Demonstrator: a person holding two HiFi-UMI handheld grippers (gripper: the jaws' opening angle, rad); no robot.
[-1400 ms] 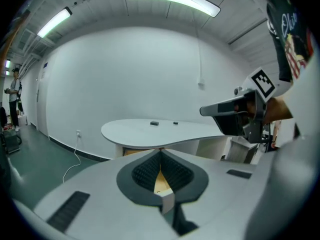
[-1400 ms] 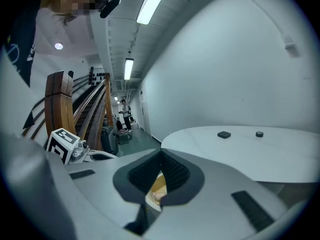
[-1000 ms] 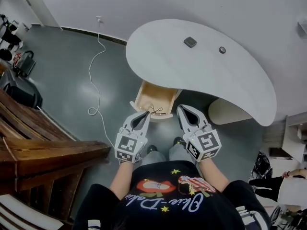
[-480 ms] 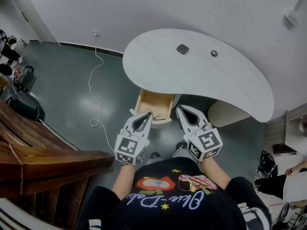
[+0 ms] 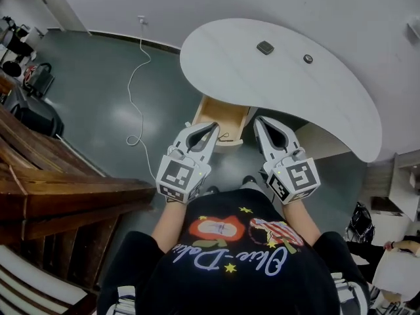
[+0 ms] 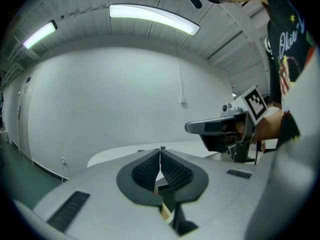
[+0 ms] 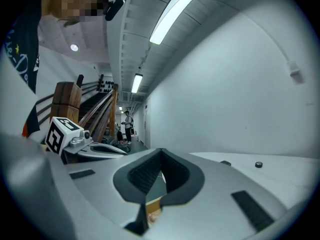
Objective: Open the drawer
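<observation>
Under the white table (image 5: 315, 104), the light wooden drawer (image 5: 222, 112) stands open.

Saw white kidney-shaped table (image 5: 289, 97) on grey-green floor (image 5: 92, 90). Carried two small things toward the far side: dark square pad (image 5: 265, 47) and, near it on the right, small round dark knob (image 5: 308, 59), not touching. Had wooden drawer (image 5: 223, 118) pulled out under near edge. Noted white cable (image 5: 136, 90) snaking over floor from wall socket (image 5: 140, 20), left of table.
</observation>
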